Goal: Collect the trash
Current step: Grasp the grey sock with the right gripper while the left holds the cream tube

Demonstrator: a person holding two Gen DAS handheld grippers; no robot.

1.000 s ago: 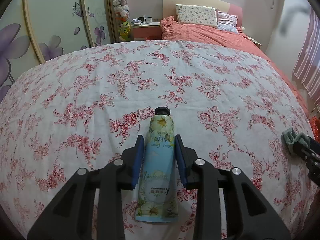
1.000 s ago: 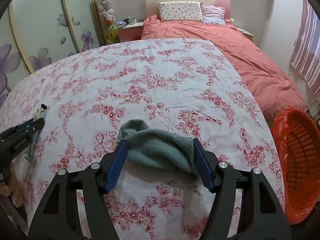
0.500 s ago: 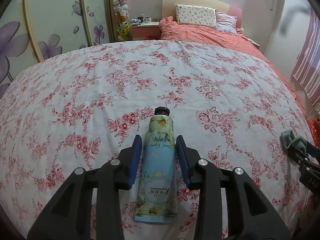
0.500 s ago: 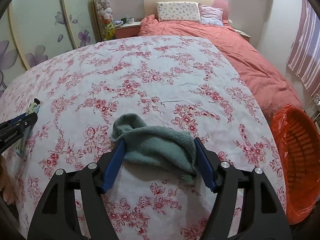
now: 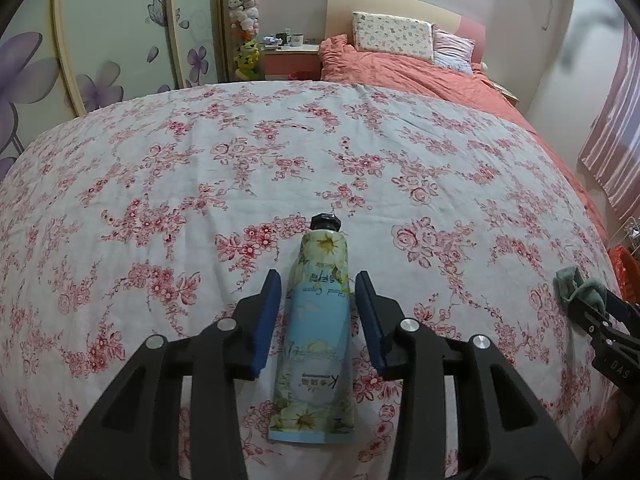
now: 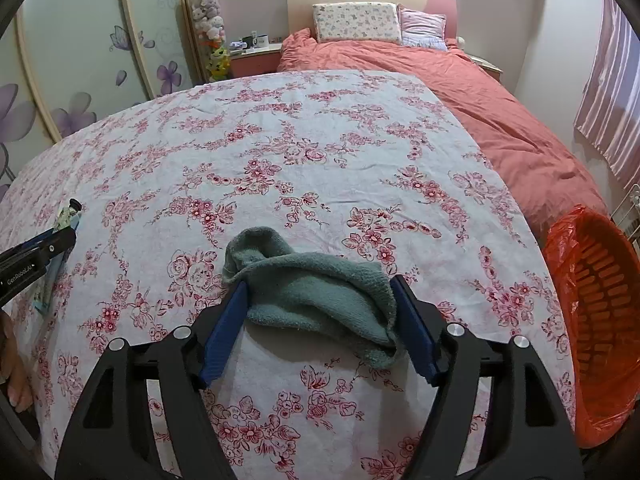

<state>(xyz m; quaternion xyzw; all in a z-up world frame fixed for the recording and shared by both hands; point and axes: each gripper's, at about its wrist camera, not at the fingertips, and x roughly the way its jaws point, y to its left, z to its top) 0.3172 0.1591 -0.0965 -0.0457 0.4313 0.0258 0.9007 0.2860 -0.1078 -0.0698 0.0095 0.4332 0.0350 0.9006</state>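
A pale blue hand-cream tube with a black cap lies flat on the floral bedspread, cap pointing away. My left gripper is open, its blue pads on either side of the tube with small gaps. A crumpled grey-green towel lies on the bedspread between the pads of my right gripper, which is open wide around it. The towel and right gripper also show at the right edge of the left wrist view. The tube and left gripper show at the left edge of the right wrist view.
An orange basket lined with an orange bag stands on the floor right of the bed's edge. A salmon duvet and pillows lie at the far end. A nightstand and flowered wardrobe doors stand at the back left.
Both grippers have opened slightly wider. The tube now has gaps on both sides, and the view has shifted a little. Tube and towel have not moved.
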